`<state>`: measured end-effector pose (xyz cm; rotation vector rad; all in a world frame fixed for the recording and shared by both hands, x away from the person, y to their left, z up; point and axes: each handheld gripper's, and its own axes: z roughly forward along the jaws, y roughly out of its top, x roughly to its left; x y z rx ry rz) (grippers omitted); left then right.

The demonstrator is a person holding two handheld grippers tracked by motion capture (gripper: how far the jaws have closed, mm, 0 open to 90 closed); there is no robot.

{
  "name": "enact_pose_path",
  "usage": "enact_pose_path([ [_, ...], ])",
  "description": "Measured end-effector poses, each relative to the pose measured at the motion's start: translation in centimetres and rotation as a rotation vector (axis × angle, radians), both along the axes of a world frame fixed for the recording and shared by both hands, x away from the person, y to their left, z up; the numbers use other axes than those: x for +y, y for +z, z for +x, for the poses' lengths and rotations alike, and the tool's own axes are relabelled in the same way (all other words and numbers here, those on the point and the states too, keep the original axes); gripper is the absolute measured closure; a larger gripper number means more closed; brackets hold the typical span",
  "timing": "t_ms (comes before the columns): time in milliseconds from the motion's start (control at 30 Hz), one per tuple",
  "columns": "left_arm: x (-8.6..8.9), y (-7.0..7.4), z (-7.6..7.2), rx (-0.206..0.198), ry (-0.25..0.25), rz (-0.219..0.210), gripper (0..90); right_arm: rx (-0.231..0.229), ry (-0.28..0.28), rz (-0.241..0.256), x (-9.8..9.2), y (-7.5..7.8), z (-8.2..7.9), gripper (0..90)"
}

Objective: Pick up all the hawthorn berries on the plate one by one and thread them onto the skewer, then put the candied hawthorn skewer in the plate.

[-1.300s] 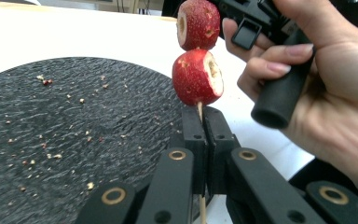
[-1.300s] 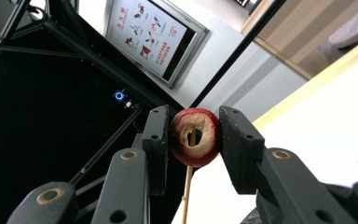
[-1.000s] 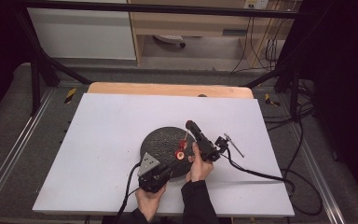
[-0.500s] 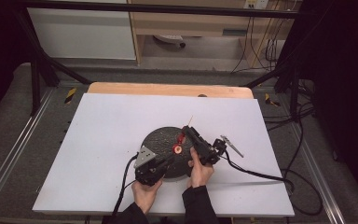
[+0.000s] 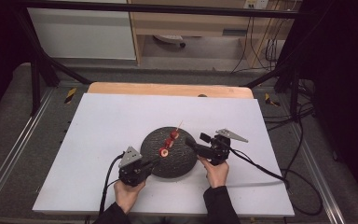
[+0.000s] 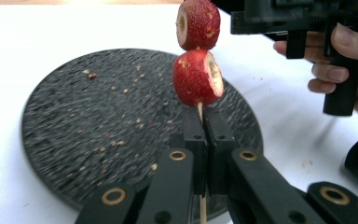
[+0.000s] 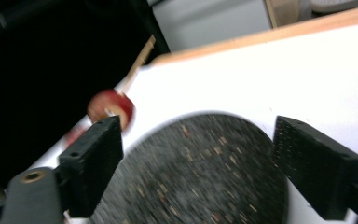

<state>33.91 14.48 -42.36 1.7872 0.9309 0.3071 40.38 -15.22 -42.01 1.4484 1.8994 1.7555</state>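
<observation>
High view: round dark plate (image 5: 179,168) sits near the front edge of the white table (image 5: 102,121), about mid-width. Left gripper (image 5: 150,163) at the plate's front-left rim clamps a wooden skewer (image 5: 169,140) carrying two red fruit pieces, slanting over the plate. Right gripper (image 5: 191,143) at the plate's right rim, jaws pointing left, apart from the skewer. Left gripper view: jaws closed on the skewer stick (image 6: 200,112) just below the lower fruit (image 6: 196,78); second fruit (image 6: 198,24) touching above it; crumbs on the plate (image 6: 98,126). Right gripper view: blurred, jaws wide open, nothing between them, plate (image 7: 205,172) beneath, fruit (image 7: 111,108) beside the left jaw.
</observation>
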Motion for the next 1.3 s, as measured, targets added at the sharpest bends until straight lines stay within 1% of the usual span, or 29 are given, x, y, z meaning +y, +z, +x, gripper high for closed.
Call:
enact_pose_path([
  [33,0.3,0.0,0.1,0.005,-0.007,0.008,88.1,0.001,0.022,-0.041,-0.1,-0.1,0.1,13.5],
  [100,0.8,0.1,0.3,0.017,-0.024,0.027,88.1,0.004,0.059,-0.107,-0.3,-0.4,0.1,10.7],
  [167,1.2,0.2,0.4,0.019,-0.029,0.052,88.1,0.01,0.1,-0.166,-0.6,-0.7,0.0,7.6],
  [200,1.4,0.2,0.6,0.024,-0.034,0.059,88.1,0.013,0.117,-0.193,-0.8,-0.9,0.0,6.4],
  [267,1.7,0.4,0.8,0.032,-0.042,0.078,88.1,0.038,0.153,-0.238,-1.2,-1.1,-0.1,4.0],
  [300,1.8,0.5,1.0,0.04,-0.047,0.085,88.1,0.046,0.169,-0.262,-1.5,-1.3,-0.2,4.2],
  [333,1.9,0.5,1.1,0.045,-0.053,0.093,88.1,0.051,0.185,-0.289,-1.7,-1.4,-0.4,3.8],
  [367,2.0,0.6,1.2,0.047,-0.058,0.11,88.1,0.05,0.195,-0.313,-2.1,-1.6,-0.6,3.5],
  [467,2.1,1.0,1.7,0.054,-0.068,0.144,88.1,0.056,0.226,-0.349,-3.3,-2.1,-1.2,3.3],
  [533,2.1,1.1,2.2,0.07,-0.076,0.149,88.1,0.046,0.236,-0.373,-4.1,-2.5,-1.8,3.2],
  [600,2.0,1.3,2.6,0.083,-0.08,0.16,88.1,0.046,0.238,-0.398,-5.0,-2.8,-2.4,2.9],
  [633,2.0,1.4,2.8,0.089,-0.084,0.168,88.0,0.054,0.235,-0.406,-5.4,-2.8,-2.7,2.7],
  [800,1.5,1.7,3.9,0.12,-0.091,0.207,88.0,0.042,0.232,-0.402,-7.5,-2.9,-4.0,2.4],
  [867,1.1,1.7,4.2,0.124,-0.092,0.23,88.0,0.03,0.236,-0.4,-8.1,-3.0,-4.4,2.2],
  [967,0.6,1.7,4.9,0.133,-0.092,0.261,88.1,0.031,0.234,-0.413,-8.9,-3.1,-4.8,2.1],
  [1000,0.5,1.6,5.2,0.141,-0.094,0.271,88.1,0.028,0.234,-0.42,-9.1,-3.2,-4.9,2.3],
  [1067,0.1,1.3,5.6,0.158,-0.095,0.288,88.1,0.035,0.226,-0.421,-9.3,-3.2,-5.0,2.2],
  [1133,-0.3,1.0,5.9,0.162,-0.093,0.31,88.1,0.031,0.227,-0.42,-9.6,-3.3,-5.0,2.2],
  [1167,-0.4,0.8,6.0,0.167,-0.09,0.316,88.1,0.037,0.222,-0.426,-9.6,-3.3,-5.1,2.2],
  [1200,-0.6,0.6,6.2,0.176,-0.093,0.322,88.0,0.033,0.222,-0.432,-9.7,-3.3,-5.1,2.1],
  [1233,-0.6,0.4,6.2,0.184,-0.097,0.333,88.0,0.031,0.222,-0.428,-9.7,-3.4,-5.2,2.1],
  [1300,-0.9,0.1,6.3,0.187,-0.089,0.353,88.0,0.031,0.223,-0.428,-9.8,-3.5,-5.2,2.1],
])
